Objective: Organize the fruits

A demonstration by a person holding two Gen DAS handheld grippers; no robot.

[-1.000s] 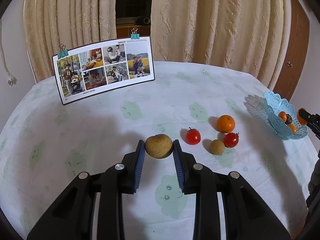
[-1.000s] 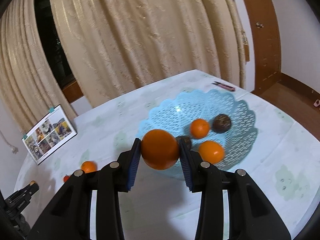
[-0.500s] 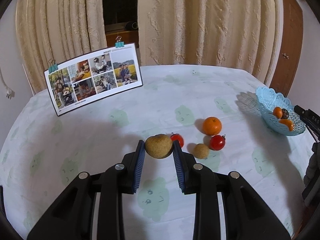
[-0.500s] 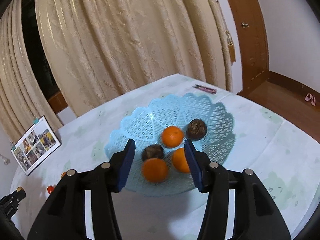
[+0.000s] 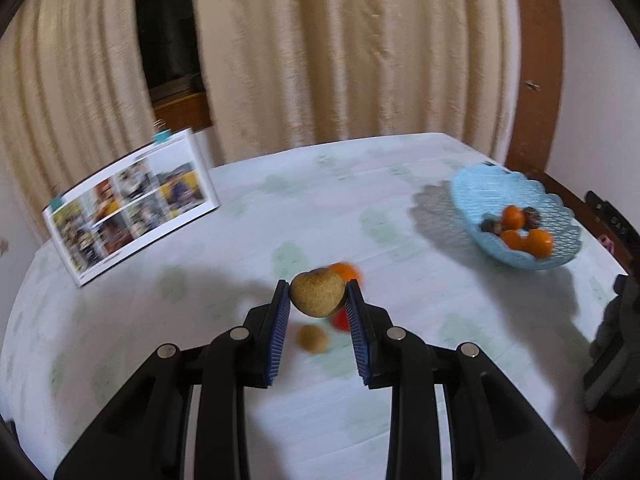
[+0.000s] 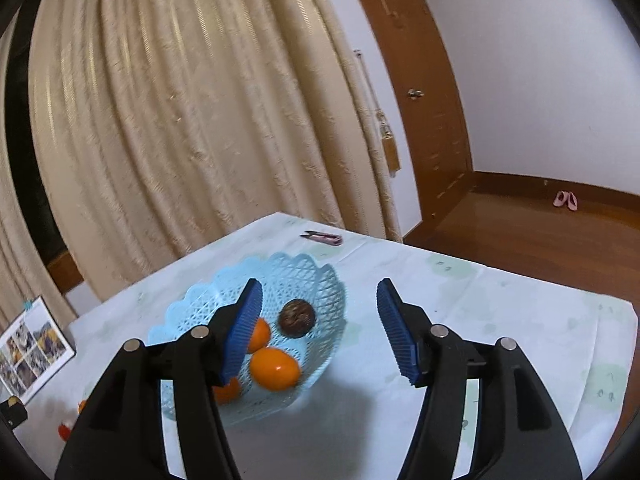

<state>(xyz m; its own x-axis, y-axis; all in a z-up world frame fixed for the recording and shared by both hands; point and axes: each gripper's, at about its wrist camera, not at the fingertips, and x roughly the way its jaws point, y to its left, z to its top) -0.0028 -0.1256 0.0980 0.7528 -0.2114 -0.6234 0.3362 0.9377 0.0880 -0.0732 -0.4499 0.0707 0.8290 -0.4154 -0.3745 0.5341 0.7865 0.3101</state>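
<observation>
Left gripper [image 5: 317, 300] clamps a brown fruit [image 5: 317, 293]; right gripper [image 6: 318, 322] gapes empty above the basket [image 6: 320, 280].

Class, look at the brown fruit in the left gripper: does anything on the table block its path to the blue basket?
Nothing visible does: only bare tablecloth lies between the brown fruit and the basket.

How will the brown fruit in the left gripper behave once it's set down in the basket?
The brown fruit looks rounded with a matte, rough skin, so it probably won't slip in the left gripper. Once released it may roll, though the basket is dished and should likely contain it.
</observation>
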